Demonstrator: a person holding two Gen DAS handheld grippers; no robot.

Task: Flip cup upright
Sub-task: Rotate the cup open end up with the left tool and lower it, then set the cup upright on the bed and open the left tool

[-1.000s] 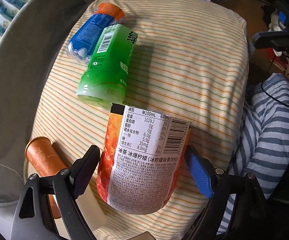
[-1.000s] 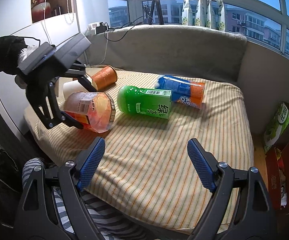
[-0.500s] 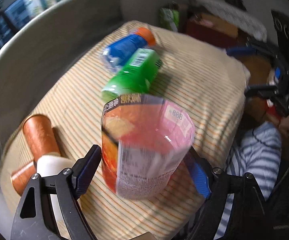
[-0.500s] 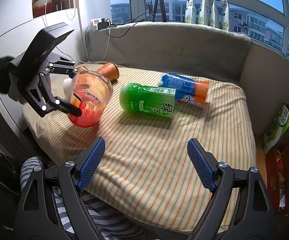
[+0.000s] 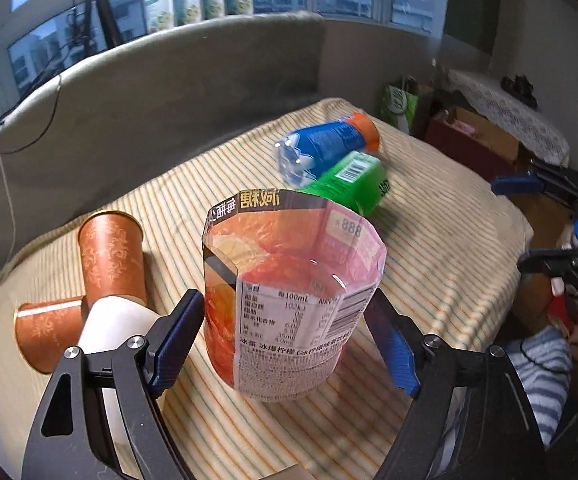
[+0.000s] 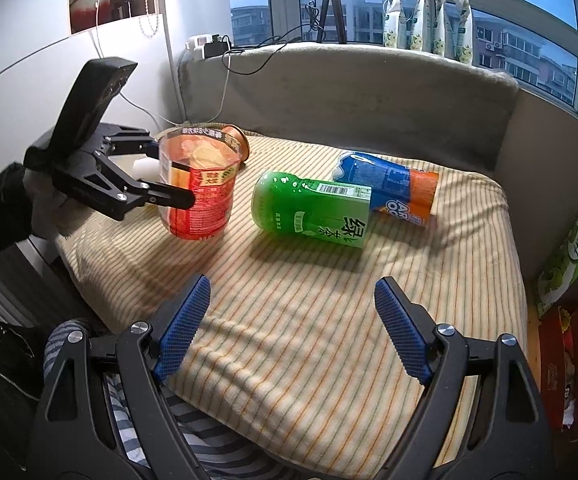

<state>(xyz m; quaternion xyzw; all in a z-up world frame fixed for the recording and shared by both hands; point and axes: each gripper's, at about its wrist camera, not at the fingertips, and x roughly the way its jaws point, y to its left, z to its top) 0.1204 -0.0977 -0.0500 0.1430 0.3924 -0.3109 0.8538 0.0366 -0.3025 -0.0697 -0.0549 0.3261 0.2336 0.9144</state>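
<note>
Left gripper [image 5: 285, 336] level at near left, clamped on upright cup [image 5: 289, 300] over striped cushion [image 6: 329, 288]. Right gripper [image 6: 293, 328] near, tilted downward, fingers apart, holding nothing.

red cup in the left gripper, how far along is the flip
Mostly done: the red cut-bottle cup stands mouth-up, its base on or just above the striped cushion. In hand: the left gripper has its fingers against the cup's sides. Left: let go. The green cup and blue cup lie on their sides; the right gripper is open and empty.
</note>
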